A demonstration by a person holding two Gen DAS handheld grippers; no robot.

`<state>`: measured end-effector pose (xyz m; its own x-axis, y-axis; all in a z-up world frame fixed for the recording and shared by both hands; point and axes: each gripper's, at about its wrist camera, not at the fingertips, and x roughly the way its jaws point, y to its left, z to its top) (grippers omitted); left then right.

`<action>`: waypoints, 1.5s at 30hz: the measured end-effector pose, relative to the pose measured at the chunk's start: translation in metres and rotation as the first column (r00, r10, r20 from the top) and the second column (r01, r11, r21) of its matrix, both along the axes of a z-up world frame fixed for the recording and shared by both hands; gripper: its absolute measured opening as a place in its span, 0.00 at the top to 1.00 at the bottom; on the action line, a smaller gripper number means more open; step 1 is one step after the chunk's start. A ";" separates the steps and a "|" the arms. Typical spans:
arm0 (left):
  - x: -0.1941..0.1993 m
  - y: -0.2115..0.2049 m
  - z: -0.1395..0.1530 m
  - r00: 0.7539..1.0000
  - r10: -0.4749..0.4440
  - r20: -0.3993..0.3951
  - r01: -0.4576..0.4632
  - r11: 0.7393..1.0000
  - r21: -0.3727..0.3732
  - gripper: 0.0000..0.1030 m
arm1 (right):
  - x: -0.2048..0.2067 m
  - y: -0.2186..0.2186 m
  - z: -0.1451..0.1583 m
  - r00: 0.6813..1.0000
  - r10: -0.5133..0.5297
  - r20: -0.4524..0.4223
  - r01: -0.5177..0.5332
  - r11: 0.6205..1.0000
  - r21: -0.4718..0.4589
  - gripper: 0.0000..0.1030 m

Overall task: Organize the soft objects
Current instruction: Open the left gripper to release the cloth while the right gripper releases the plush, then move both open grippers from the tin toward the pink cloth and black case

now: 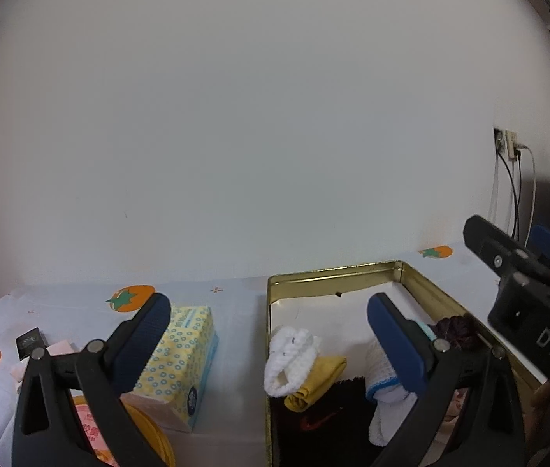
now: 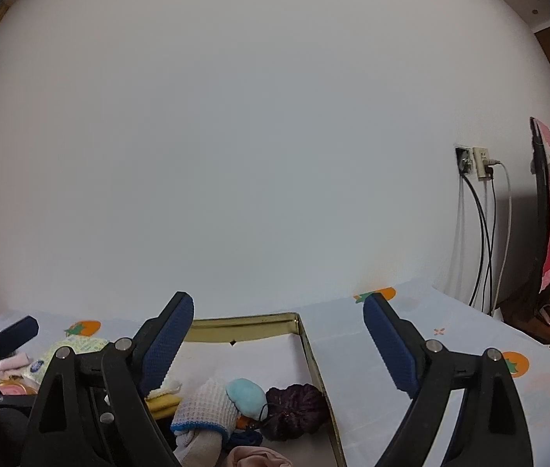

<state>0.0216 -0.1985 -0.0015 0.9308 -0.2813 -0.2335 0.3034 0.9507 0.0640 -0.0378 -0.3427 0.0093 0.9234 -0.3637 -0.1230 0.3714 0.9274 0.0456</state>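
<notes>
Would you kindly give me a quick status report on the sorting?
Both hand-held grippers open, empty: left, right. Soft items in gold tin: white knit piece, purple scrunchie. Tissue box outside on table. Nothing in the way.

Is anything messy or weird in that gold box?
A bit. In the gold box the soft things lie heaped toward the near end: a white knit piece slumps over a yellow cloth. The far end is bare. Nothing looks torn or spilled.

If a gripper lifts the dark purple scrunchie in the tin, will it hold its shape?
The dark purple scrunchie looks gathered and puffy, so it would probably squash between the pads and droop. It seems light for its bulk. Lying against the gold tin wall, it would likely bunch up, not slide, if pushed.
</notes>
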 end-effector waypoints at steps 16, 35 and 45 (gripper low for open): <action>-0.012 0.019 -0.001 1.000 -0.015 -0.008 0.015 1.000 -0.008 0.01 | -0.021 0.019 0.004 0.998 -0.060 0.037 0.061 0.997 -0.040 0.12; -0.029 0.059 -0.001 0.999 -0.035 -0.015 0.035 0.999 0.009 0.01 | -0.048 0.059 0.004 0.992 -0.075 0.100 0.079 0.996 -0.031 0.12; -0.027 0.097 -0.001 1.000 0.002 -0.010 -0.002 1.000 0.029 0.01 | -0.032 0.086 -0.004 0.998 -0.019 0.061 0.015 0.997 0.076 0.12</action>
<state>-0.0049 -0.1019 -0.0024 0.9288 -0.2724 -0.2513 0.3023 0.9491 0.0888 -0.0698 -0.2563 0.0056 0.9238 -0.3712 -0.0941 0.3813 0.9141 0.1380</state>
